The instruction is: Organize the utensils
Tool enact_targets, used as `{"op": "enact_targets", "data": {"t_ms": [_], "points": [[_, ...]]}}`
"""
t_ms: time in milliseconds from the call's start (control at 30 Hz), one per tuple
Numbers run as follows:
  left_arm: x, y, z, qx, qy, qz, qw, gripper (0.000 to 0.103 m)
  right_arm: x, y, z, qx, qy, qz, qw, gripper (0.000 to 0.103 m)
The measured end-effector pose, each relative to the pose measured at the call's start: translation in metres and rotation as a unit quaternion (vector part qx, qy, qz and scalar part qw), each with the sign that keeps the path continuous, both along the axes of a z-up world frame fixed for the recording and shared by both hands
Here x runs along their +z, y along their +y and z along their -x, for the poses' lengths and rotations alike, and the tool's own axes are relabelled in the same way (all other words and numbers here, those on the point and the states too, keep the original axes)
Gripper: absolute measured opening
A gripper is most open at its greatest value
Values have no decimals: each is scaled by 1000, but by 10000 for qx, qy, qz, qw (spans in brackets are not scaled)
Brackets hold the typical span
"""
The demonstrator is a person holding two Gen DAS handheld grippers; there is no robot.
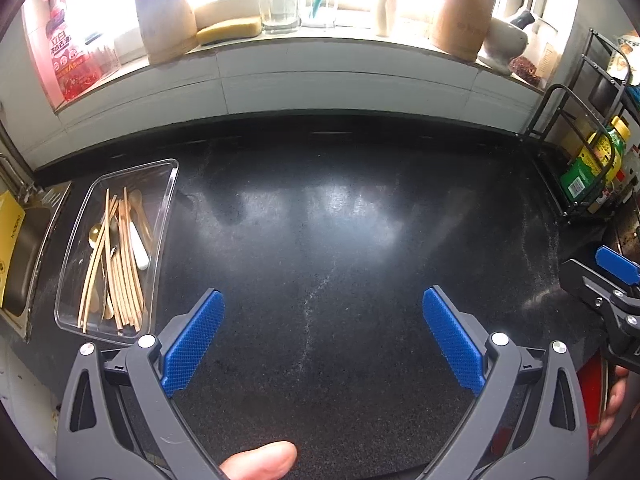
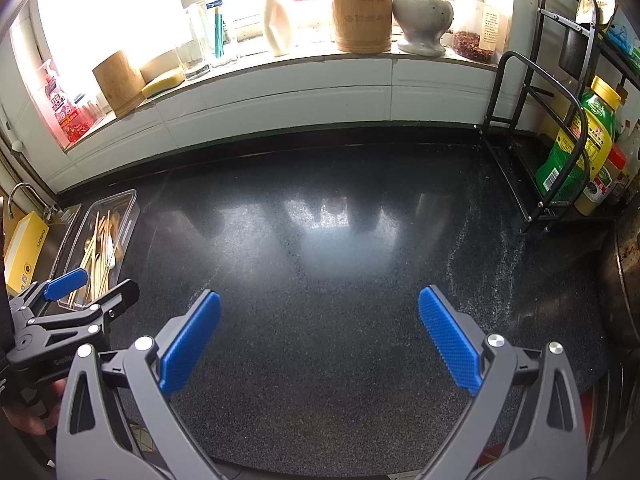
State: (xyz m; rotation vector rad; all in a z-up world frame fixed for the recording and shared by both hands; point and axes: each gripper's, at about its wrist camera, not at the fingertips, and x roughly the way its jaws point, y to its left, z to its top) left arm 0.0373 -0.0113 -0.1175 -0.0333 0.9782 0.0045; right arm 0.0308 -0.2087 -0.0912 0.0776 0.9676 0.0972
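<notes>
Both tools over a black counter (image 2: 320,280): left tool (image 1: 323,308) & right tool (image 2: 319,310) w/ jaws wide apart, nothing held. Utensils (image 1: 116,256), chopsticks and spoons, lie in a clear tray (image 1: 170,200) at counter's left, beside the sink (image 1: 24,248).

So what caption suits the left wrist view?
Open left tool above black speckled countertop, beside clear plastic tray of wooden chopsticks.

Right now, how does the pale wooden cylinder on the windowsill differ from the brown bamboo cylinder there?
The pale wooden cylinder stands near the yellow sponge; the brown bamboo cylinder stands beside the stone mortar. The bamboo one shows engraved characters; the pale one looks plain. Both stand upright.
</notes>
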Motion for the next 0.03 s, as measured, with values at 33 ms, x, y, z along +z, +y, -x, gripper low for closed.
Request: {"op": "enact_targets", "data": {"t_ms": [33], "points": [[0, 0, 0, -3, -6, -8, 10000, 97, 0, 0, 0, 1, 1, 0, 10000, 96]]}}
